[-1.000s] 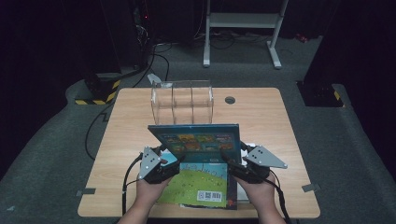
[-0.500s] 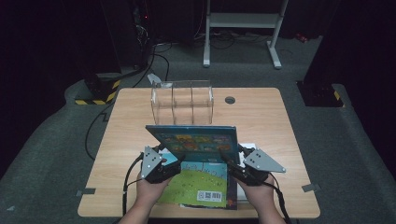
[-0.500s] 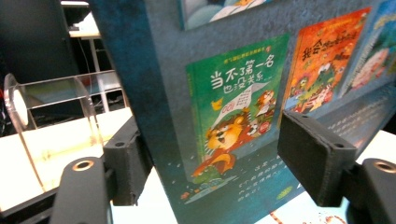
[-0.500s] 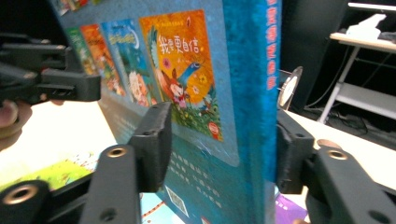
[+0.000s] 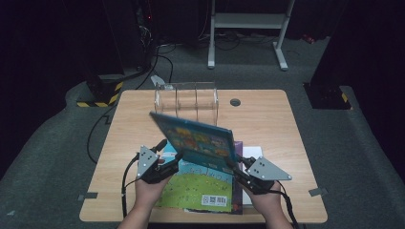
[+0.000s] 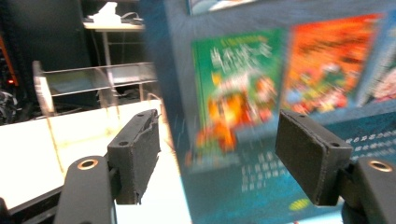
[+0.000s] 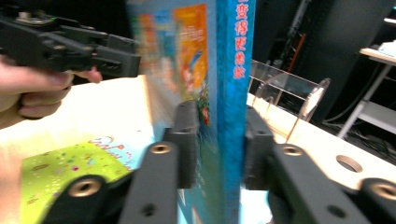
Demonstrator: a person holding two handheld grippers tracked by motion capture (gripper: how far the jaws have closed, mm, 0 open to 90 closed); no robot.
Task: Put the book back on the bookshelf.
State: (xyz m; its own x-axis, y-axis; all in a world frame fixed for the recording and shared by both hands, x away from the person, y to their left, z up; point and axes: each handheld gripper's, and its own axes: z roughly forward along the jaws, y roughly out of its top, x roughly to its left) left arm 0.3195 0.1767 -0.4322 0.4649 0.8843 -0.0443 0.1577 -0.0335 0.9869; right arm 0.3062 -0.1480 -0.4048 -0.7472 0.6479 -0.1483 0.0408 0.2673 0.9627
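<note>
In front of the clear acrylic divider rack [image 5: 186,98], on the pale wooden table [image 5: 267,119] in the high view, a blue hardcover picture book [image 5: 196,140] is seen raised off the table and tilted, its left corner lifted toward the rack. It is flanked by the left gripper [image 5: 177,157] and the right gripper [image 5: 235,168]. A green-covered picture book [image 5: 198,188] lies flat beneath it, nearer the person than the rack. A second ago the blue book was held level between the two grippers; it has since been tipped up at its left end.

In the left gripper view, the blue book's back cover [image 6: 280,93] is seen blurred, its edge standing between the spread pads of the left gripper [image 6: 217,149], which are not pressed on it; the rack [image 6: 93,84] stands behind.

In the right gripper view, the right gripper [image 7: 217,140] has just been closing, and its jaws are now pinched on the book's spine edge [image 7: 231,93]. The rack [image 7: 289,88] is seen beyond, to the right.

The book is judged to be carried by the right gripper, ready for upending toward a rack slot.
</note>
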